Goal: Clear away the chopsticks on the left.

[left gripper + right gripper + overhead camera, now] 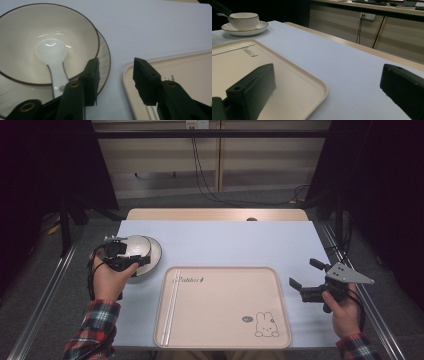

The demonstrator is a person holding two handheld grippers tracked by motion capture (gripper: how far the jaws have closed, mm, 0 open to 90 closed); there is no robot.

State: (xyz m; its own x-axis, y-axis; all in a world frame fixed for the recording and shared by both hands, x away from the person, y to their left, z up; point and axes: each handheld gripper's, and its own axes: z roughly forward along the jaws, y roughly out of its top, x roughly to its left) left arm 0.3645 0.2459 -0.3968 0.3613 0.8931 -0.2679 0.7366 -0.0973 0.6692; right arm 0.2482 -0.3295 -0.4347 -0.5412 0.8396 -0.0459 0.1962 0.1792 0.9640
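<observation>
From the high view, the left gripper [121, 254] hangs over the near rim of a bowl [140, 247] standing on a saucer [156, 255] at the left of the table [225, 240], just beside the far left corner of the tray [225, 310]; the right gripper [306, 276] waits well apart, off the tray's right edge, its jaws spread and holding nothing. In the left gripper view the jaws stand apart and empty, one above the saucer's rim, the other over the tray corner, while a white spoon [53, 62] lies in the bowl [47, 40] with its handle leaning on the near rim toward the gripper. The likely step is taking hold of the crockery, so the hand should shift left until the jaws straddle the spoon handle or bowl rim, then close gently to avoid tipping the bowl. In the right gripper view the wide-open jaws frame the tray's edge [322, 87], with bowl [244, 20] and saucer [259, 27] far off.
</observation>
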